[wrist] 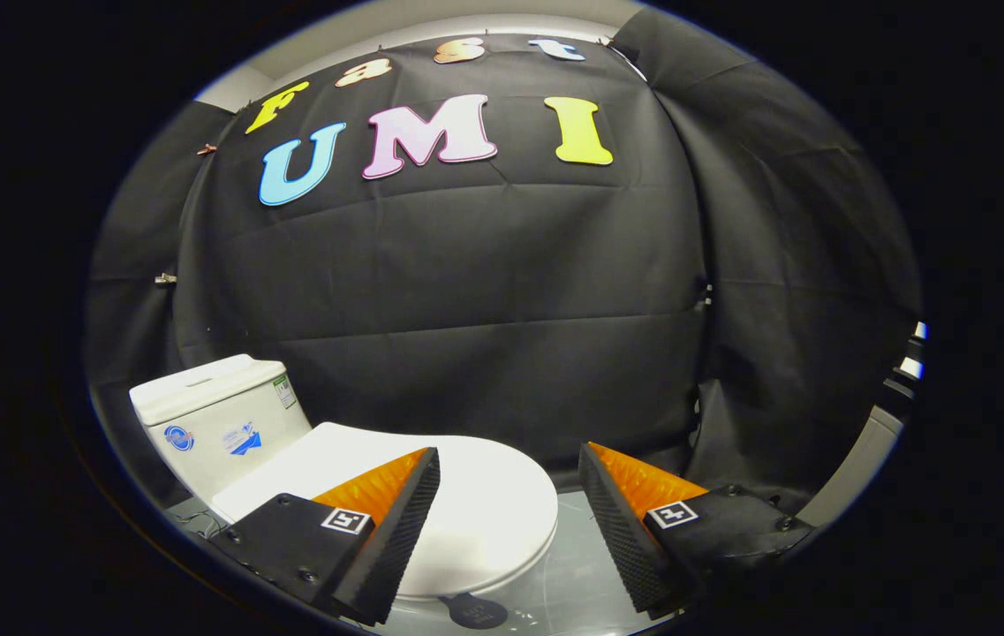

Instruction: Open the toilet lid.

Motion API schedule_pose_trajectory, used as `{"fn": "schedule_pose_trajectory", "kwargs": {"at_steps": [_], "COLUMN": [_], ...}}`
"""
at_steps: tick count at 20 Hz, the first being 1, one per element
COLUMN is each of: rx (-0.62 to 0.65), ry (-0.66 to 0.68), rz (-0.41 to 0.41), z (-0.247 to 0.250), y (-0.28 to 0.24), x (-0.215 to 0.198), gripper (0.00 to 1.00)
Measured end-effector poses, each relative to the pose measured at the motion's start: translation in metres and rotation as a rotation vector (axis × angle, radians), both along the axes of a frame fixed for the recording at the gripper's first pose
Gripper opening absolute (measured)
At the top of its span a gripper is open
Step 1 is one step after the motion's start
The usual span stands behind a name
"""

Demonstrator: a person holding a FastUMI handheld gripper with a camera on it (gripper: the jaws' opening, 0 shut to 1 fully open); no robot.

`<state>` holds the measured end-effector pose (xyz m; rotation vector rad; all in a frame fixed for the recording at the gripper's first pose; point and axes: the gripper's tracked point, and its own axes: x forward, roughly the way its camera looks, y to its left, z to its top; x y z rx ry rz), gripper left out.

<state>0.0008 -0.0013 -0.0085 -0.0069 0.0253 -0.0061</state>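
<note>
Between the fingers, at 12 o'clock, lies the closed white toilet lid (475, 503). The gripper (509, 521) is wide apart, holding nothing. The tank (219, 420) sits at 10 o'clock.

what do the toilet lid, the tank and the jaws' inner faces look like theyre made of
Toilet lid: closed, smooth white with a soft sheen, probably moulded plastic. Tank: glossy white, likely ceramic, though plastic can't be ruled out; stickers on its front. Gripper: open above the lid, inner faces finely ribbed matt black, seemingly rubber, on orange plastic-looking fingers.

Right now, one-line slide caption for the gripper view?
Open tongs hover above the closed white plastic toilet lid, white ceramic cistern beyond.
</note>
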Motion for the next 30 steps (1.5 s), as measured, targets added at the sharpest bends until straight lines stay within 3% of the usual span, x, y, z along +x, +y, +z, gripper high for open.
{"fn": "schedule_pose_trajectory", "kwargs": {"at_steps": [8, 11, 16, 19, 30], "rx": [0.003, -0.057, -0.012, 0.056, 0.274], "ry": [-0.014, -0.044, -0.052, 0.005, 0.274], "rz": [0.000, 0.033, 0.030, 0.048, -0.024], "z": [0.010, 0.026, 0.044, 0.029, -0.075], "y": [0.004, 0.016, 0.017, 0.018, -0.014], "x": [-0.003, -0.007, -0.008, -0.011, -0.035], "gripper": [0.98, 0.98, 0.98, 0.98, 0.98]}}
